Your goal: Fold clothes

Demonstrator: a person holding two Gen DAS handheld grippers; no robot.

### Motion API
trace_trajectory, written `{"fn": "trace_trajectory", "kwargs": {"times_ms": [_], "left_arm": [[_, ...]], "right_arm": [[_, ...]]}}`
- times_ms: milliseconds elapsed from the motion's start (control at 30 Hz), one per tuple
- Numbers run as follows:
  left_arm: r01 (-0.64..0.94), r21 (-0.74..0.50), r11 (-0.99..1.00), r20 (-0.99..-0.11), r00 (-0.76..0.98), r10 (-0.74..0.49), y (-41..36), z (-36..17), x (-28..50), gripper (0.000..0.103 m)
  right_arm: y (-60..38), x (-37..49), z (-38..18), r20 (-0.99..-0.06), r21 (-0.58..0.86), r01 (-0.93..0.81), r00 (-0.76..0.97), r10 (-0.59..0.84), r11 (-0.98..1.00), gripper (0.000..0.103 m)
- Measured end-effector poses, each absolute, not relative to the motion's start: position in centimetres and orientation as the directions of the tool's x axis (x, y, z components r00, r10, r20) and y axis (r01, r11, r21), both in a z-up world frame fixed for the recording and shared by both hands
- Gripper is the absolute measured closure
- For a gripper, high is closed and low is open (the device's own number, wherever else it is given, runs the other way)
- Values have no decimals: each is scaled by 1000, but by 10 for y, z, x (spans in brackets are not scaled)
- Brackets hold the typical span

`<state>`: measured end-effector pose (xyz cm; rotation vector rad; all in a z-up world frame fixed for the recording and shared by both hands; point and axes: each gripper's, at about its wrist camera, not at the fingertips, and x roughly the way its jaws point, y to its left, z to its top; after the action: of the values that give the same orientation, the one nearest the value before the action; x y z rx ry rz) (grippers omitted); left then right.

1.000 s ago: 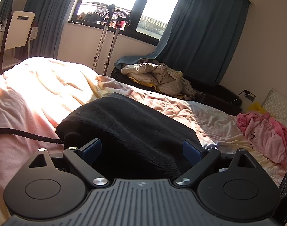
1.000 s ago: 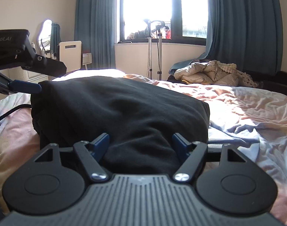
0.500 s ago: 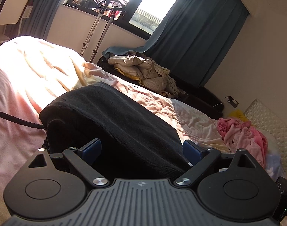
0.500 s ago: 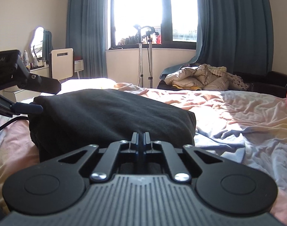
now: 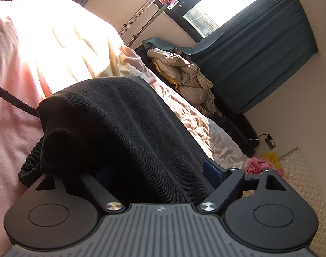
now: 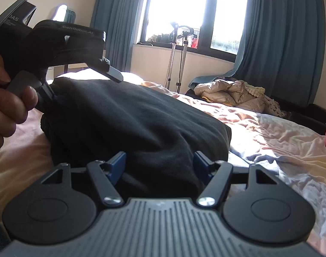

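A folded black garment (image 5: 124, 128) lies on the pink bed sheet (image 5: 23, 68); it also shows in the right wrist view (image 6: 141, 120). My left gripper (image 5: 156, 171) is open, its fingers spread wide around the near edge of the garment, and cloth hides its left fingertip. My right gripper (image 6: 159, 162) is open, its blue pads on either side of the garment's near right corner. The left gripper, held by a hand, shows in the right wrist view (image 6: 51, 98) at the garment's left end.
A black ribbed waistband (image 5: 30, 160) sticks out under the garment at the left. A pink garment (image 5: 259, 165) and a quilted pillow (image 5: 302, 171) lie at the right. A beige puffer jacket (image 6: 227, 94), crutches (image 6: 180, 60), blue curtains and a window stand beyond the bed.
My right gripper was open, shut half a second ago, and is open again. My left gripper stayed open, tilted and pushed in against the garment. Both moved closer to it.
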<state>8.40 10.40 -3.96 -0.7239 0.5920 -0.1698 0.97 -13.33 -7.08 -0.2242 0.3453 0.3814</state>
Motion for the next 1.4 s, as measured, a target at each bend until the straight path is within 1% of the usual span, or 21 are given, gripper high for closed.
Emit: {"fn": "trace_trajectory", "kwargs": {"times_ms": [67,100,133,167,200,300,367,433,567,700,800,933,1000,1100,1167,1200,1267,1333,1367,1400], "left_arm": [[-50,-656,753,-437,838,-325,103,-41,85,28],[-51,-647,761,-433,846,-311,103,-42,85,38],[-51,-642,765,-426,853,-300,103,-43,85,54],[-49,-644,764,-416,860,-296,105,-44,85,61],[-48,-648,760,-408,864,-293,107,-46,85,72],[-46,-675,736,-382,876,-296,113,-48,83,83],[-20,-690,724,-341,891,-301,115,-46,78,86],[18,-705,709,-288,906,-310,116,-42,73,88],[29,-732,681,-256,914,-314,120,-38,67,89],[29,-754,656,-247,913,-325,124,-40,66,89],[20,-755,656,-257,910,-325,124,-42,68,89],[22,-743,669,-268,906,-327,122,-42,69,89],[12,-746,666,-277,904,-327,124,-43,69,89],[-19,-745,667,-306,898,-316,127,-46,69,88],[-31,-731,681,-326,893,-310,126,-45,68,87],[-34,-723,690,-336,890,-308,125,-44,67,85],[-46,-709,704,-360,881,-305,125,-42,63,77],[-65,-690,721,-387,875,-291,124,-39,58,55],[-74,-680,730,-396,875,-280,124,-37,55,51],[-77,-674,735,-401,873,-276,124,-35,53,44]], "right_arm": [[-127,10,-72,-351,-184,-407,877,327,894,31],[-124,10,-73,-339,-206,-414,880,332,886,30],[-121,9,-73,-328,-228,-417,884,334,880,30],[-117,8,-74,-316,-250,-419,888,335,873,29],[-113,9,-75,-310,-272,-423,889,337,865,28],[-101,10,-79,-292,-337,-432,893,343,837,28],[-97,11,-81,-279,-363,-434,895,348,824,28],[-93,11,-83,-258,-401,-401,912,319,824,28],[-108,15,-84,-299,-399,-348,924,239,848,32],[-122,18,-86,-338,-400,-293,928,157,868,43],[-133,21,-87,-368,-403,-251,925,95,880,50],[-148,24,-89,-405,-408,-194,914,14,892,51],[-144,26,-95,-419,-410,-213,908,25,887,62],[-142,31,-99,-429,-392,-237,902,51,889,69],[-142,33,-98,-436,-365,-244,897,67,899,70],[-143,34,-97,-441,-347,-249,894,77,904,70],[-147,35,-94,-451,-299,-251,887,95,921,69],[-150,33,-92,-453,-243,-248,884,117,938,69],[-151,32,-91,-456,-216,-248,881,127,944,69],[-152,32,-91,-457,-203,-248,879,132,947,69]]}}
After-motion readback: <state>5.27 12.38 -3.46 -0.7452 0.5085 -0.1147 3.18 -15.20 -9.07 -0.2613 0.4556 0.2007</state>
